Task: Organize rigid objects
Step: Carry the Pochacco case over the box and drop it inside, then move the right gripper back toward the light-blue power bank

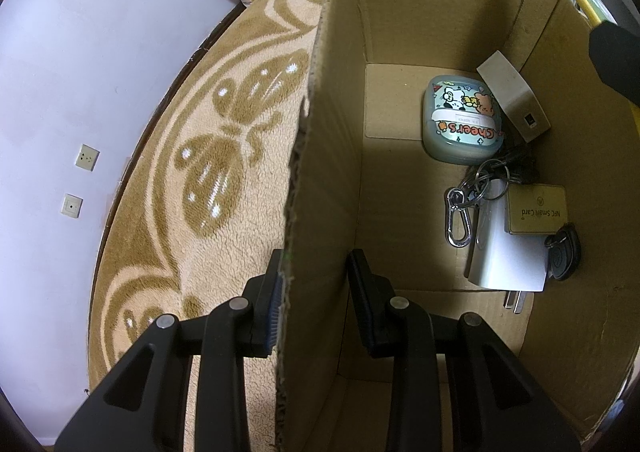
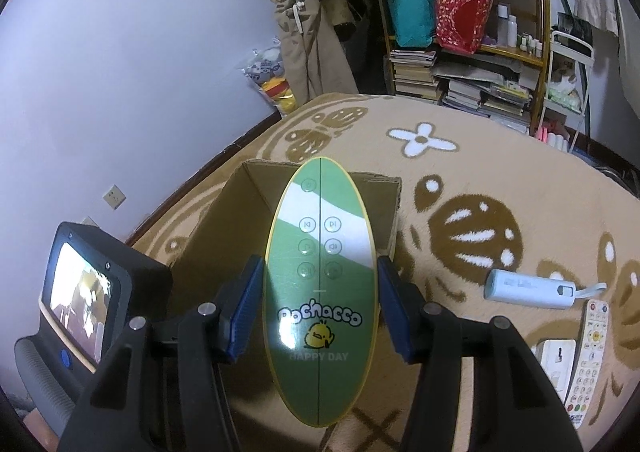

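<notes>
the step in hand is the carry: the right gripper (image 2: 320, 304) is clamped on a green pochacco speaker (image 2: 320, 292), pads pressed on its two long sides, held in the air at centre frame with the cardboard box (image 2: 224, 228) just behind it. the left gripper (image 1: 316, 292) pinches the box's left wall (image 1: 312, 172), closed on the torn edge, steadying it. inside, at right of the left view, lie a cheers case (image 1: 462, 120), keys on a carabiner (image 1: 458, 218), a white charger (image 1: 504, 252) and an nfc card (image 1: 536, 208). next move, i judge: bring the speaker over the rim and lower it into the bare floor on the box's left half. the walls are tall, so the clearance is tight. a power bank (image 2: 528, 290) and remote (image 2: 588, 352) wait on the blanket at lower right.
</notes>
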Demonstrator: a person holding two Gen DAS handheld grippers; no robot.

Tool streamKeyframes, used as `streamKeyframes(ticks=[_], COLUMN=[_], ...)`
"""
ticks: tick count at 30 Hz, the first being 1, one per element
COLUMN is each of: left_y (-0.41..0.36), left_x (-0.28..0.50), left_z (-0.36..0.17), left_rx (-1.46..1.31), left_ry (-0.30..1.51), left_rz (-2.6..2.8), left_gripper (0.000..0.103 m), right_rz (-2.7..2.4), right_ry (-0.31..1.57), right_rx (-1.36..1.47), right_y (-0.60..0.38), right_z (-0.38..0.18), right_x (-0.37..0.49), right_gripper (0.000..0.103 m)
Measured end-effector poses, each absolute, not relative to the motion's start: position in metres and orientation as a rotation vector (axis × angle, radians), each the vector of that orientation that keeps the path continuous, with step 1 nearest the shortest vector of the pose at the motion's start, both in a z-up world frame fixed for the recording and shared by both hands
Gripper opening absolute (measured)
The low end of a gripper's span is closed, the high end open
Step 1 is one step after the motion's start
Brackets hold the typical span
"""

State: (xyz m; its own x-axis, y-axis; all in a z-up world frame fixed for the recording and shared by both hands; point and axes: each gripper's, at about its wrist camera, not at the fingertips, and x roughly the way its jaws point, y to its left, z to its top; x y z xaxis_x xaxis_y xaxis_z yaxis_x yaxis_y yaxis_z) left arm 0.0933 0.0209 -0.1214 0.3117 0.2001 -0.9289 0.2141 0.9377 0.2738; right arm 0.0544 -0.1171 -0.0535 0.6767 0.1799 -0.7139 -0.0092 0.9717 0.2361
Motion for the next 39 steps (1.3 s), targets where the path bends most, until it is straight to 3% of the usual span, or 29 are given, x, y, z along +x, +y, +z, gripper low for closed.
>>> streamKeyframes(ticks=[12, 13, 17, 30, 39], left_y=[0.022, 0.021, 0.021, 0.022, 0.021], left_x=[0.094, 0.094, 0.095, 0.097, 0.096], left_z=[-0.121, -0.121, -0.122, -0.125, -0.125], left_rx=[0.381, 0.382, 0.379, 0.377, 0.379], left_ry=[1.265, 1.264, 1.267, 1.268, 1.269], left_rz=[-0.009, -0.009, -0.008, -0.009, -0.01], left_gripper=[0.031, 0.031, 0.032, 0.032, 0.032], right_rz=[0.121, 0.117, 0.071, -0.113, -0.165], right_ry=[0.829, 0.829, 0.834, 0.801, 0.874], right_rx=[0.268, 0.269, 0.261, 0.286, 0.285], right_y=[-0.119, -0.12, -0.127, -0.196, -0.246], right_z=[-0.052, -0.051, -0.049, -0.057, -0.074], right_x=[0.054, 0.054, 0.051, 0.053, 0.073], right_gripper=[0.062, 0.064, 0.088, 0.089, 0.089])
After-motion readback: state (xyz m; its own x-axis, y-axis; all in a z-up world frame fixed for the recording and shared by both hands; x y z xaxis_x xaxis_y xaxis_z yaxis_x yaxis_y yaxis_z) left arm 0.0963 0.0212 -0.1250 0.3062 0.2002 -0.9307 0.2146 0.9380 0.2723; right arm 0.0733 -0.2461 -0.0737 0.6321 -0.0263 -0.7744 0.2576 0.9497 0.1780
